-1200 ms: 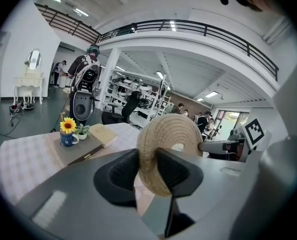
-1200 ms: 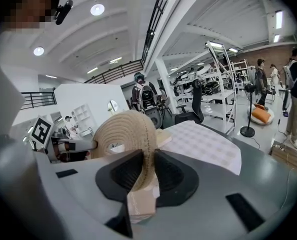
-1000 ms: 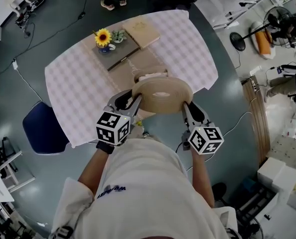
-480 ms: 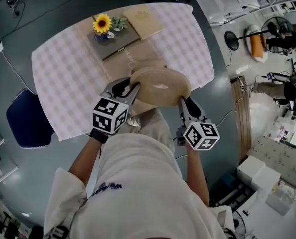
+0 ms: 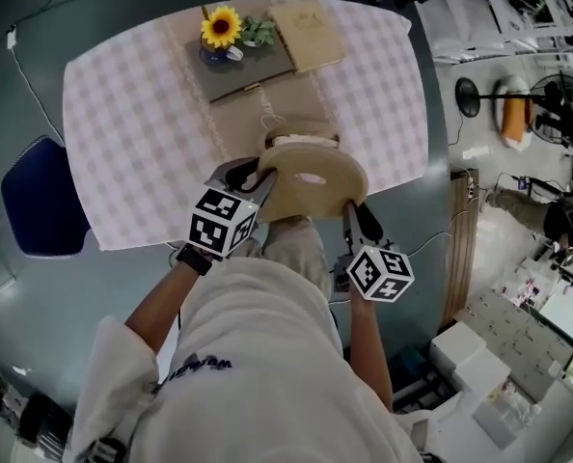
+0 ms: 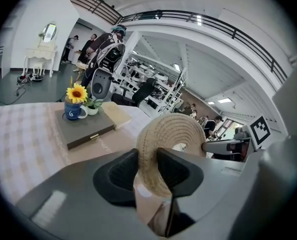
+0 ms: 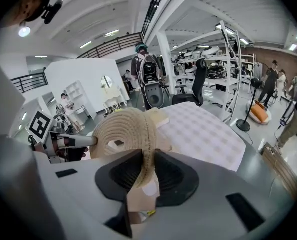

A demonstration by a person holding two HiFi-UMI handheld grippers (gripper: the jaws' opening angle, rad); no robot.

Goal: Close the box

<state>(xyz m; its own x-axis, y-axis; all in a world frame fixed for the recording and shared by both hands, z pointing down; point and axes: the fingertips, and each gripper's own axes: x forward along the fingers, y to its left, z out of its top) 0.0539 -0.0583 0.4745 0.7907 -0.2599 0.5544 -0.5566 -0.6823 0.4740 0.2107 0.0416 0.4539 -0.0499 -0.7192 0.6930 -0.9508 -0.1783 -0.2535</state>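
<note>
We find the woven lid point(image 5: 311, 179) held at opposite rims, the left gripper point(image 5: 256, 176) and right gripper point(image 5: 350, 212) jaws each clenched on it. The lid is round with no long axis and its face is roughly level. It overlaps the near side of the box point(image 5: 301, 129), which stands on the bench point(image 5: 122, 114) just beyond. Neither hand appears nearer.

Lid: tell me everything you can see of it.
The lid is a round, tan disc of coiled woven fibre with a small pale patch at its centre. It is held roughly level over the near edge of the table, overlapping the box in the head view. The left claw and right claw pinch its rim on opposite sides.
</note>
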